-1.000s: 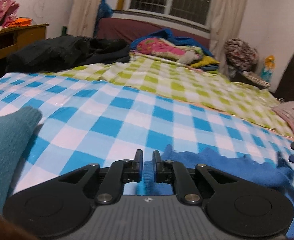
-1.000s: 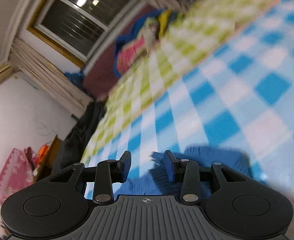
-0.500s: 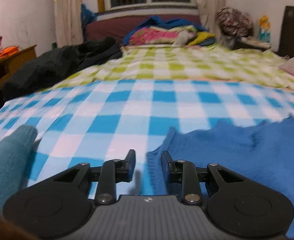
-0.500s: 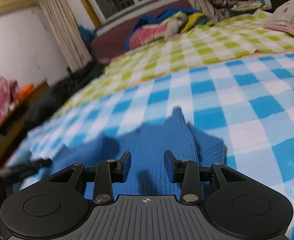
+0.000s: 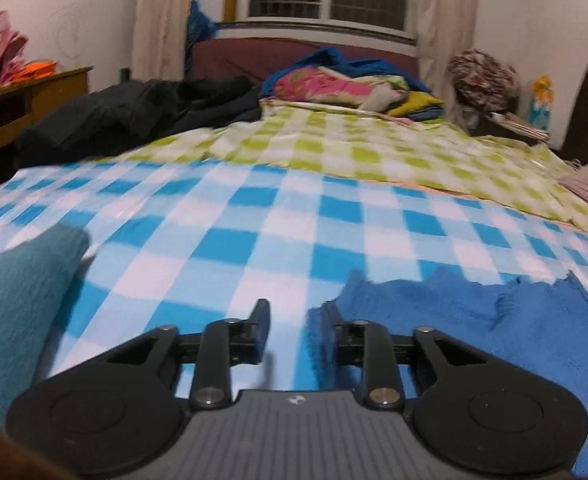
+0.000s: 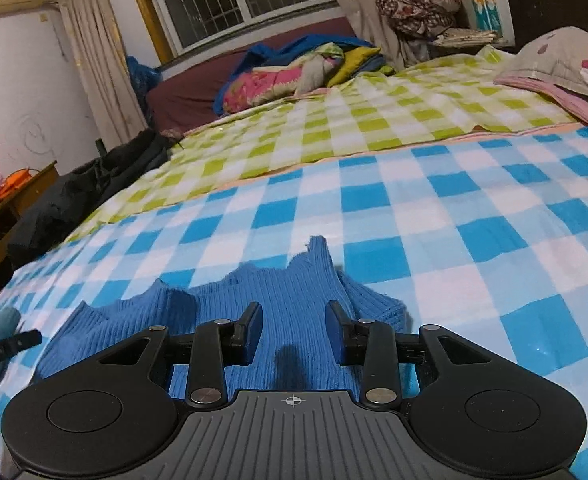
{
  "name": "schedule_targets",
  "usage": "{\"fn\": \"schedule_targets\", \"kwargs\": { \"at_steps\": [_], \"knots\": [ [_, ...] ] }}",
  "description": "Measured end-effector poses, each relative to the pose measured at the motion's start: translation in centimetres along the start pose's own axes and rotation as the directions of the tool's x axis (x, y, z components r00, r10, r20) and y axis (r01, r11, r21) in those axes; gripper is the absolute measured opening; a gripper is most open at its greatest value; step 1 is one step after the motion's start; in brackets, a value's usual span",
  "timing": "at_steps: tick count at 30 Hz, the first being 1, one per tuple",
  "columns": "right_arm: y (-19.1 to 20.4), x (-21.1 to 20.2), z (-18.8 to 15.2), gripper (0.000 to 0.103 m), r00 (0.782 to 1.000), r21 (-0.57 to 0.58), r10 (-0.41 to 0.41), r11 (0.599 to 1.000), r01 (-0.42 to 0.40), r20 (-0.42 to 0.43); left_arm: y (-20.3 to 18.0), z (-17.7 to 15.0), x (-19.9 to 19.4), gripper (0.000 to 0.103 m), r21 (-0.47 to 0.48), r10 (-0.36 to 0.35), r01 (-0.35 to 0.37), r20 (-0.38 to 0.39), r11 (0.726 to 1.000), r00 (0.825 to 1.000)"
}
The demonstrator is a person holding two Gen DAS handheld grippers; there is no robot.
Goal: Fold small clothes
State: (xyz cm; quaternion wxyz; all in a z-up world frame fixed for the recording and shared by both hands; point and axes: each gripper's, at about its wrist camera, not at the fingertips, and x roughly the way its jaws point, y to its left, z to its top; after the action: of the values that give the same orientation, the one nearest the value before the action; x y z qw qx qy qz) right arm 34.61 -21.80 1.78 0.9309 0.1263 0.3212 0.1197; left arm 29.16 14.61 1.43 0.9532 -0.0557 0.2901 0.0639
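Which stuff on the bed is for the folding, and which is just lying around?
For the folding: blue knitted garment; left gripper and right gripper, both open; the left has just been opening.

Just lying about: teal knit, black jacket, pink floral bedding, spotted pillow.

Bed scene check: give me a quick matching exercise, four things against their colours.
Things:
1. knit garment under the right gripper
2. rolled cloth at far left
3. near bed cover
4. far bed cover

Colours:
A. green and white check
B. teal
C. plain deep blue
D. blue and white check

Pairs: 1-C, 2-B, 3-D, 4-A
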Motion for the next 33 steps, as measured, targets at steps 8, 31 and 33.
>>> {"fn": "schedule_targets", "kwargs": {
  "at_steps": [8,31,33],
  "knots": [
    [-0.7,-0.1,-0.4,0.034,1.000,-0.001,-0.018,1.000,0.018,0.000,-2.7,0.1,2.8,0.044,0.111,0.023,-0.020,-0.031,0.994,0.999],
    [-1.5,-0.5,-0.6,0.034,1.000,0.047,-0.005,0.999,0.003,0.031,-0.3,0.8,-0.2,0.017,-0.001,-0.056,0.056,0.018,0.998,0.998],
    [-1.6,-0.6,-0.5,0.034,0.999,0.048,-0.009,0.999,0.007,0.039,0.4,0.6,-0.6,0.017,-0.033,-0.045,0.046,0.031,0.998,0.999]
  ]
}}
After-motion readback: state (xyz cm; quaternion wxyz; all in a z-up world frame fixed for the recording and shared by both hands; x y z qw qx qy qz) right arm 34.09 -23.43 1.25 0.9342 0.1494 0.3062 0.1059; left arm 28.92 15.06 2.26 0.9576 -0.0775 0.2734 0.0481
